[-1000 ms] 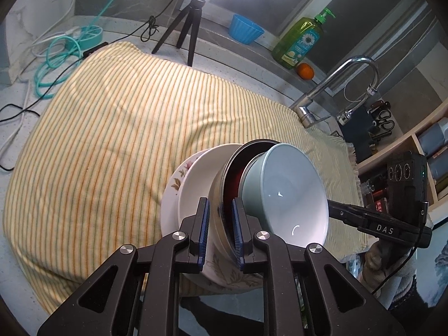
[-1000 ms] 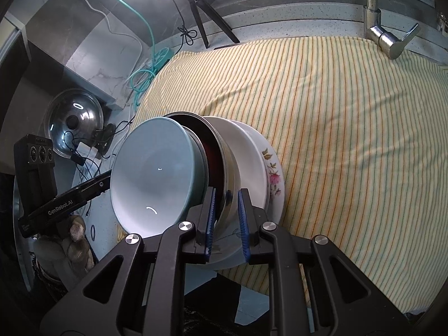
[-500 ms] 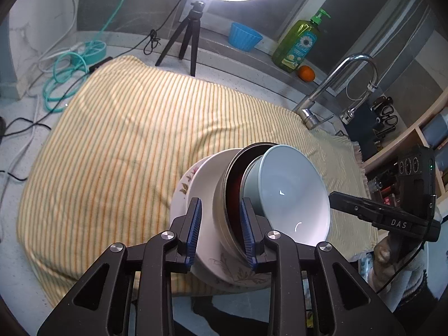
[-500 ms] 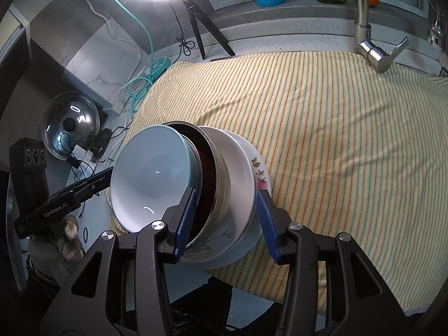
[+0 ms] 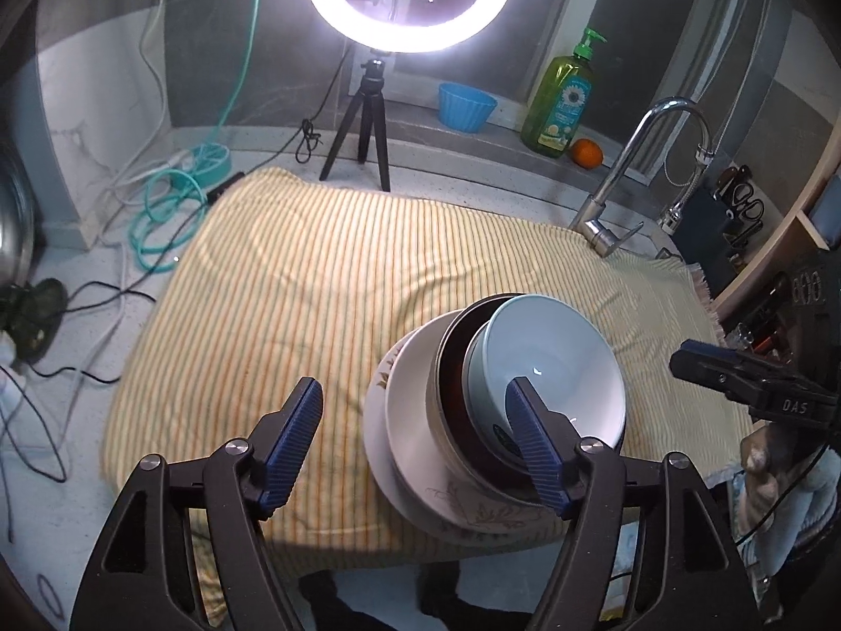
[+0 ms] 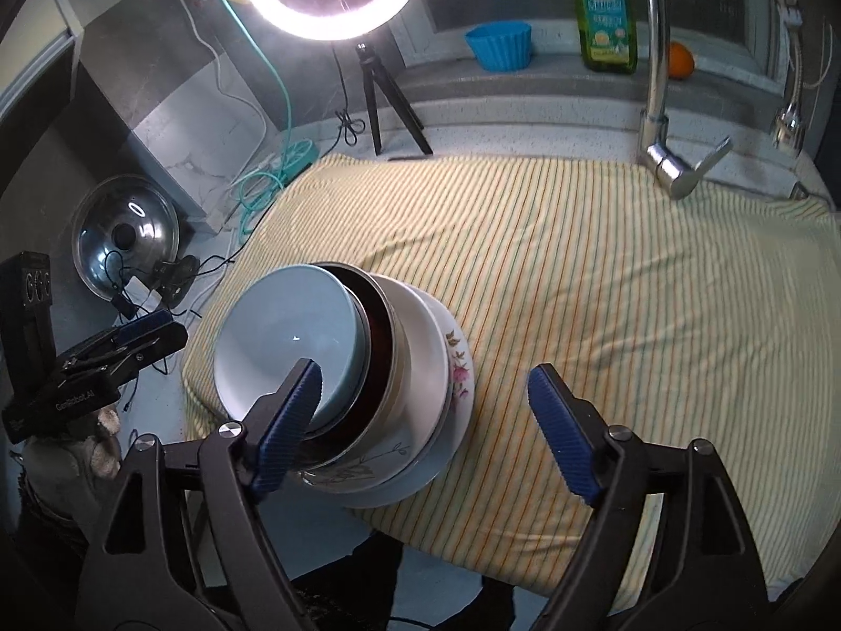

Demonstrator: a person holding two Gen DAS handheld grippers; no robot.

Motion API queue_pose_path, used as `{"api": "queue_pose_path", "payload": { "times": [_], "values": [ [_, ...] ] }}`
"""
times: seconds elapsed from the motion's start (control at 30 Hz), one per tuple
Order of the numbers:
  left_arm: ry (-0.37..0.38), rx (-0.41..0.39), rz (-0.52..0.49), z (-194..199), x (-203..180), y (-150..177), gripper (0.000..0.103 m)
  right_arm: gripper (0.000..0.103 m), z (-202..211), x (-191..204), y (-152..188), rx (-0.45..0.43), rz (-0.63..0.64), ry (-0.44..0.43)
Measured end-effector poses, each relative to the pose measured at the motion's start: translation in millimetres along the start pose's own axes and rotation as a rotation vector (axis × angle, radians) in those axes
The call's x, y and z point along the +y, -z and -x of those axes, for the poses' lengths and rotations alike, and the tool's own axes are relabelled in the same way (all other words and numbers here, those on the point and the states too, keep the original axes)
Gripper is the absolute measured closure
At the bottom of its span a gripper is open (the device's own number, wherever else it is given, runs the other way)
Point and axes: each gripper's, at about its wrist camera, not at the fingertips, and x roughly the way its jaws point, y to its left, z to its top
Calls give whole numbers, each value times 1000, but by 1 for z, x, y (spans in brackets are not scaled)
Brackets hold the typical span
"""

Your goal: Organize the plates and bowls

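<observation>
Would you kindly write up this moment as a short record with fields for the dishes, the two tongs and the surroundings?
stack: light blue bowl on top, nested in a dark bowl, a white bowl and a flowered plate
stack place: near front edge of the striped cloth
left tongs: open, holding nothing
right tongs: open, holding nothing
behind the cloth: ring light, blue cup, soap bottle, orange, faucet
</observation>
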Motion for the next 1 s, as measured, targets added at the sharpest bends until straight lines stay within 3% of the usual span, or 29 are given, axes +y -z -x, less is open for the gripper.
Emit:
{"api": "queue_pose_path", "payload": {
  "times": [0.2,0.5,1.0],
  "values": [
    [-7,-30,3,15,-7,1,27,10,23,16,3,-65,69,48],
    [-7,-61,-6,28,-20,4,26,9,47,24,7,-115,65,35],
    [-6,-82,-31,36,-29,5,26,9,50,23,9,-119,56,29]
  ]
}}
